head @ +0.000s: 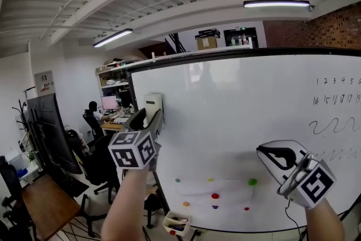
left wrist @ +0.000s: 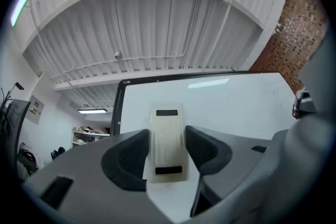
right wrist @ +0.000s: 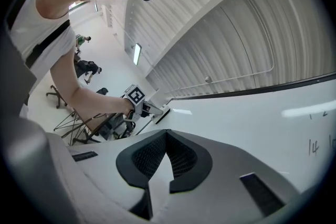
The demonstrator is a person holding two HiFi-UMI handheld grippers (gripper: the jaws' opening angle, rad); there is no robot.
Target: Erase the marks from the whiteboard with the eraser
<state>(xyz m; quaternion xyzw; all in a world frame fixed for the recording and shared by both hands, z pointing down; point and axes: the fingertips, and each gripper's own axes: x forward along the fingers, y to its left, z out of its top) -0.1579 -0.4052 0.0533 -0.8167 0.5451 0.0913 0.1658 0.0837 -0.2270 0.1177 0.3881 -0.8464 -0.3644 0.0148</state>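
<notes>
Two grippers are raised before a wide whiteboard (head: 225,110) that fills the middle and right of the head view. At the left of the frame, beside the board's left edge, the left gripper (head: 147,120) is tilted a little upward. Its jaws are clamped on the long sides of the cream eraser (left wrist: 167,139), which fills the gap between the pads and juts out beyond them. Held by its flanks in this way, the wiping face is presumably left free to be laid against the board, though whether that face touches the board cannot be told. The eraser is thus found at the far left of the board, well apart from the writing. Lower down, toward the middle of the frame, coloured dots (head: 215,196) are scattered over the board's lower part. A small tub (head: 175,230) is seen under the bottom edge, probably placed there so that pens are at hand. Toward the right of the frame the right gripper (head: 264,150) is held before the board with its jaws pressed together and nothing between them. It is judged to be idle and clear of the wiping path. At the far right the marks are found: two rows of numbers (head: 335,90) and, beneath them, wavy lines (head: 333,125). Since these are plainly legible, the task is judged to be near its start, and a long carry of the eraser rightward across the board is called for.
</notes>
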